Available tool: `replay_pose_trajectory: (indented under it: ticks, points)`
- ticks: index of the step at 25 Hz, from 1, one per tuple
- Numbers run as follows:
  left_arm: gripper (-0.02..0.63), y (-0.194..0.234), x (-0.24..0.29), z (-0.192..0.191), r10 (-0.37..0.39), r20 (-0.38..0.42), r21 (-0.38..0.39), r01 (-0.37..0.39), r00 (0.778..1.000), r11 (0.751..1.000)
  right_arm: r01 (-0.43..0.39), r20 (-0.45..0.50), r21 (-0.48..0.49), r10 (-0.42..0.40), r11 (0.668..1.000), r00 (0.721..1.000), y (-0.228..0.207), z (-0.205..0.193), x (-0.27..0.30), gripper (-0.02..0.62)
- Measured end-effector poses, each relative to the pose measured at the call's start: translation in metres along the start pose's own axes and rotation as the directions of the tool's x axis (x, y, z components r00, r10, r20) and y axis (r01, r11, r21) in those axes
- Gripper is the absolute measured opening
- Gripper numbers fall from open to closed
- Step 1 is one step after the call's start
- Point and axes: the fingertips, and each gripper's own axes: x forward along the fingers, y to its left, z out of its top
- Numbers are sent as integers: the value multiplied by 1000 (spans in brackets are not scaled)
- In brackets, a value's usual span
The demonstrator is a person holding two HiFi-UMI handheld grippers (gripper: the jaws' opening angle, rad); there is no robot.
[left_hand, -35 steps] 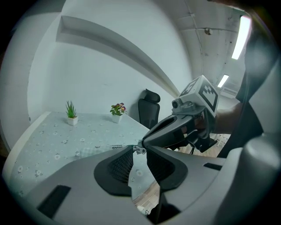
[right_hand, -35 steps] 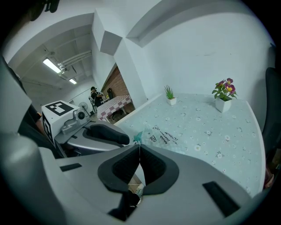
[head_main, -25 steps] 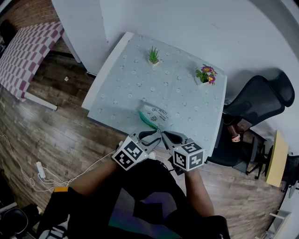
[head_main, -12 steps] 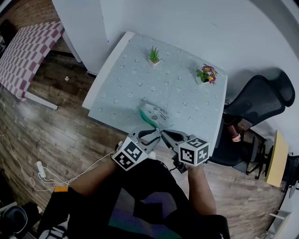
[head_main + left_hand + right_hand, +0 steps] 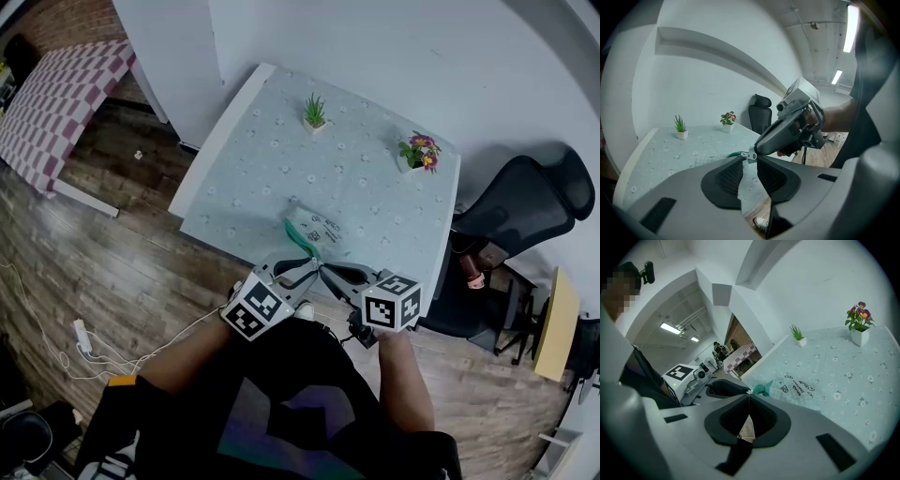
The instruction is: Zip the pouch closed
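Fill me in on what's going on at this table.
A person is working on a small pouch that lies near the front edge of the table, with one tool in each hand. The right tool is shut on the zipper pull at the pouch's green end. The left tool sits right beside it. Its jaws are closing with nothing pressed between them, and the pull is just past its tips. How far the zip is closed can't be told.

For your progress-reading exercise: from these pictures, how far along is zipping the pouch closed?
Done: the right gripper is shut on the zip pull at the green end of the pouch. In hand: the left gripper is closing its jaws, nothing between them yet. Left: pulling the zip along; how far it is already zipped cannot be told.
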Motion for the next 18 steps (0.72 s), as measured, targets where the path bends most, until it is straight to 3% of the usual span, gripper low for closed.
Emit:
replay_pose_trajectory:
  ticks: [5,11,18]
  points:
    - [44,-5,-3,4,-27,29,-5,27,999,1000,16,3,4,-16,1000,1000,-2,-2,-1,18]
    - [23,6,-6,6,12,36,-17,-11,999,1000,29,12,16,-30,999,999,-5,-6,-6,18]
    - [17,6,-3,6,-3,22,-15,3,1000,1000,38,11,14,-38,999,999,-3,-8,-5,18]
